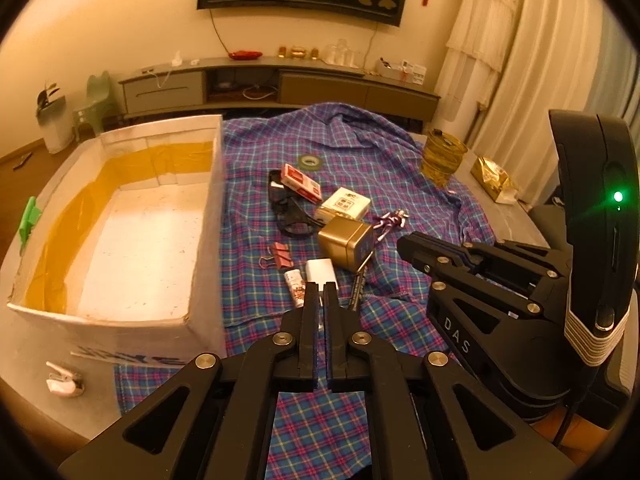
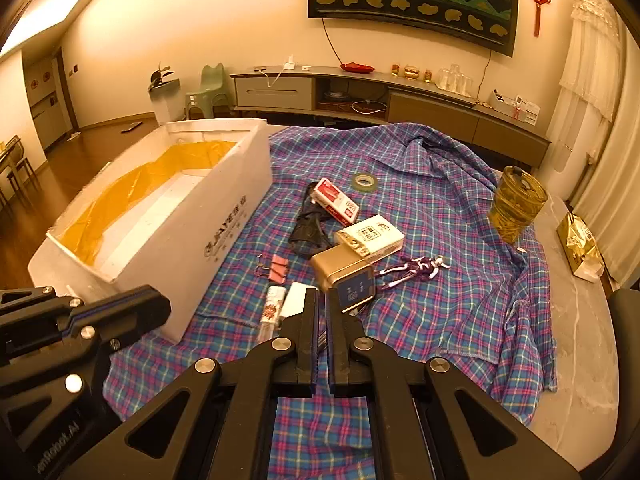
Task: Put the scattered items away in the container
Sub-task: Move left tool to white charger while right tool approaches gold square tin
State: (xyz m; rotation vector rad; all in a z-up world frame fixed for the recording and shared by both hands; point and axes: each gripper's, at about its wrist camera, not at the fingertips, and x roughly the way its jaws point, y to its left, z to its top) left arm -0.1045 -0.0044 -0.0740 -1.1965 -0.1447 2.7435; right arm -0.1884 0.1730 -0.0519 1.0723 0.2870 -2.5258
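Starting the tidy: both jaws are together and empty, left gripper [image 1: 321,294] and right gripper [image 2: 322,300] above the scattered items [image 2: 344,276] on the plaid cloth [image 2: 440,208]. Open one first; the container [image 1: 120,232] stands beside them.

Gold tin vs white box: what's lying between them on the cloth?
A pink binder clip lies between the gold tin and white box; otherwise bare plaid cloth. Clearest in the right wrist view.

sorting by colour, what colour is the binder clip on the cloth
Pink binder clip, clearest in the right wrist view.
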